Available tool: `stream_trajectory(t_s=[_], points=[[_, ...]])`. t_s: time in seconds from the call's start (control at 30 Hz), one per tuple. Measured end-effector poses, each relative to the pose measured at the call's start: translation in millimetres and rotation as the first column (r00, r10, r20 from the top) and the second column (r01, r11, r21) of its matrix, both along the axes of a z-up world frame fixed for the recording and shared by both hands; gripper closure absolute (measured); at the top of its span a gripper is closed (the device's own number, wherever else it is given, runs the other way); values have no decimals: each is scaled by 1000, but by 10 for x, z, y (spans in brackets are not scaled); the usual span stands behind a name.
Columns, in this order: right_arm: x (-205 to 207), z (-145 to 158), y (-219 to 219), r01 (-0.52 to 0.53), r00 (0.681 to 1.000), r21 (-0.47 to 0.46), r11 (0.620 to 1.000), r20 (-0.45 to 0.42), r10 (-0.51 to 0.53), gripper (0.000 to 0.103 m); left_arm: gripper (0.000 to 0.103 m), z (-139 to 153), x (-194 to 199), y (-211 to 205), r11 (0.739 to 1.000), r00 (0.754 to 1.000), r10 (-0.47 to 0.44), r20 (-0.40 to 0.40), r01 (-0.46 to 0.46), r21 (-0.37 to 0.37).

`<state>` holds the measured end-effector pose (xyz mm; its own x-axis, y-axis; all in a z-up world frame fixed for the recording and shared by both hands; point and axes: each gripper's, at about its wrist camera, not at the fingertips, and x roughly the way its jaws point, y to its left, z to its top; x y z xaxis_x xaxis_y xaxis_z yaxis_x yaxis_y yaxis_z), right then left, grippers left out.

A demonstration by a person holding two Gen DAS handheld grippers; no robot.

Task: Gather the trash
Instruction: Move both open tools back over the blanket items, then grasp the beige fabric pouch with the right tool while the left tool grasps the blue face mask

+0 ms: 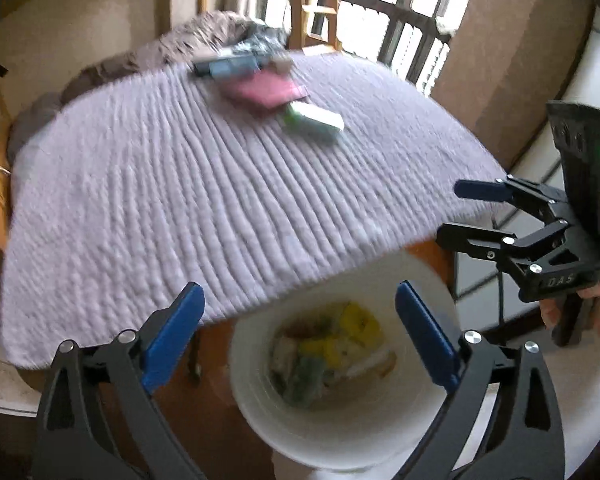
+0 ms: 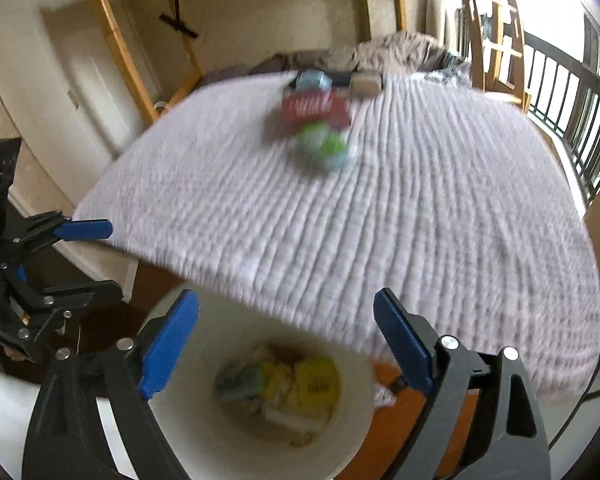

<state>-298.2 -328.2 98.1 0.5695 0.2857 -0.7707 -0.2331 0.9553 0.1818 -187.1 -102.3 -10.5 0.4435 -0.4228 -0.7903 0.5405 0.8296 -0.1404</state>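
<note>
A table (image 1: 180,208) draped in a ribbed lilac cloth fills both my wrist views, with a white bucket (image 1: 260,412) just below its near edge holding yellow and greenish trash (image 1: 332,352). Near the table's far edge I see a red packet (image 2: 316,108) and a green-and-white item (image 2: 326,146), blurred, probably a wrapper. My left gripper (image 1: 300,336) and right gripper (image 2: 286,344) both hang over the bucket, jaws wide and holding nothing.

Bright window (image 1: 416,12) daylight; motion blur and fisheye-warped edges throughout.
</note>
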Motion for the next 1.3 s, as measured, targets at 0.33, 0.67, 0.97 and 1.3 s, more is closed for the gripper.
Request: stream_trajectory(t_s=[0.33,0.67,0.97,1.3], points=[[1195,392,-289,95,991,-22,995,100,-92,15,5,396,1061,-99,992,985,123,125,-117,-49],[2416,210,-418,120,991,-54,991,67,-117,16,5,500,1782,-603,994,988,98,119,-92,-57],[2991,-93,-421,108,994,-34,994,4,-108,22,5,253,2231,-894,998,994,62,91,-61,-16],[3285,-276,-335,82,995,2,997,-49,-81,53,37,94,2430,-993,999,999,26,34,-25,-22]])
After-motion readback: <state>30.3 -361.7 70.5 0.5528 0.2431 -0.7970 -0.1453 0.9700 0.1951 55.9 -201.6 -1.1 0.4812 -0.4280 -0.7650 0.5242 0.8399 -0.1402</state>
